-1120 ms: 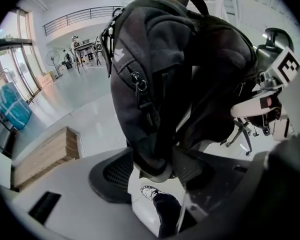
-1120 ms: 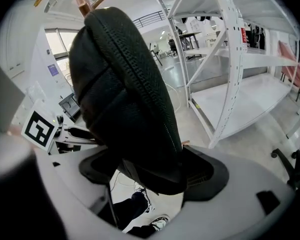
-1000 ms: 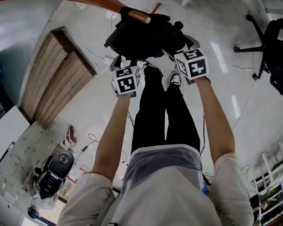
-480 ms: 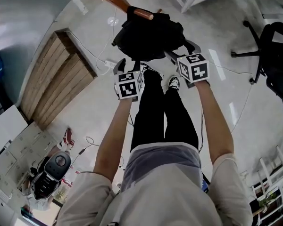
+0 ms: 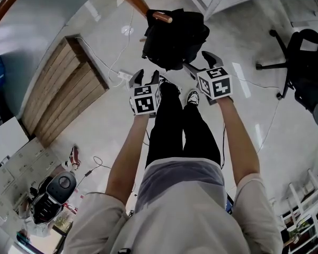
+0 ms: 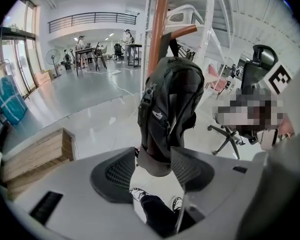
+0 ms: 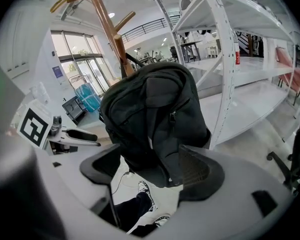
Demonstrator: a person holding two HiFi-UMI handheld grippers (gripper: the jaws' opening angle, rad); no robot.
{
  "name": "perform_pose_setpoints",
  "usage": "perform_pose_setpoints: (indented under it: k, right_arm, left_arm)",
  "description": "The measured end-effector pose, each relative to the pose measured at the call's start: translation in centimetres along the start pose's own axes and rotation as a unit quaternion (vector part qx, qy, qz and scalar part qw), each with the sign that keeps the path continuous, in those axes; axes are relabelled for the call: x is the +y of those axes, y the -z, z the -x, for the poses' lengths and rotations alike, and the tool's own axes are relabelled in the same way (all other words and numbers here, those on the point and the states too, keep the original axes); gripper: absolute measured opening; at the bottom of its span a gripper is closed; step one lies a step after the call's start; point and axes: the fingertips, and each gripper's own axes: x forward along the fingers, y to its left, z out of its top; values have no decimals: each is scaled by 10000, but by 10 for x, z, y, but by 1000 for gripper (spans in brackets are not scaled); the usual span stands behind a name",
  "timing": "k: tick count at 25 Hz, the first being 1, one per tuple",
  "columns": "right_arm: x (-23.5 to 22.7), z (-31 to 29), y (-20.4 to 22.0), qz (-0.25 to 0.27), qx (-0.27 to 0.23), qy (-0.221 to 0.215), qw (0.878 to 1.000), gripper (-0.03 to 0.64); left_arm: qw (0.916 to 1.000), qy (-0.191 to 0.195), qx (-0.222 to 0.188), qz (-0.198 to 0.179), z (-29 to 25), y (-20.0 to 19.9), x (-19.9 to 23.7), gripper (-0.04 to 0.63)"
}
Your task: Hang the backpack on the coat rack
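Head view, backpack [image 5: 175,38] hanging top-up, right gripper [image 5: 199,62] released, left gripper [image 5: 147,76] released, empty, narrowing

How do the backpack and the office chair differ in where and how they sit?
The backpack hangs from a peg of the wooden coat rack, off the floor; the office chair stands on the floor on its spoked base. The backpack is a soft, sagging bag straight ahead of the person; the chair is hard-framed and off at the right edge of the head view. Both are black.
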Motion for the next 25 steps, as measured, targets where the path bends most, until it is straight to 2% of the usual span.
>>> perform_pose_setpoints:
  k: [6,14,20,25]
  right_arm:
    - [9,18,-7,59,-114,-43,9999,350]
    - [18,46,-14,-142,-357,50,9992,299]
    - [25,70,-26,-362,-571,-16,9977,277]
    - [31,90,-34,-300,-695,7,9971,256]
  left_arm:
    - [9998,52,-170,30,19,-11,-12,221]
    - [9996,195,-198,63,40,-11,-33,213]
    - [9986,289,-370,255,60,-20,-46,195]
    - [9978,330,-470,340,77,-25,-52,192]
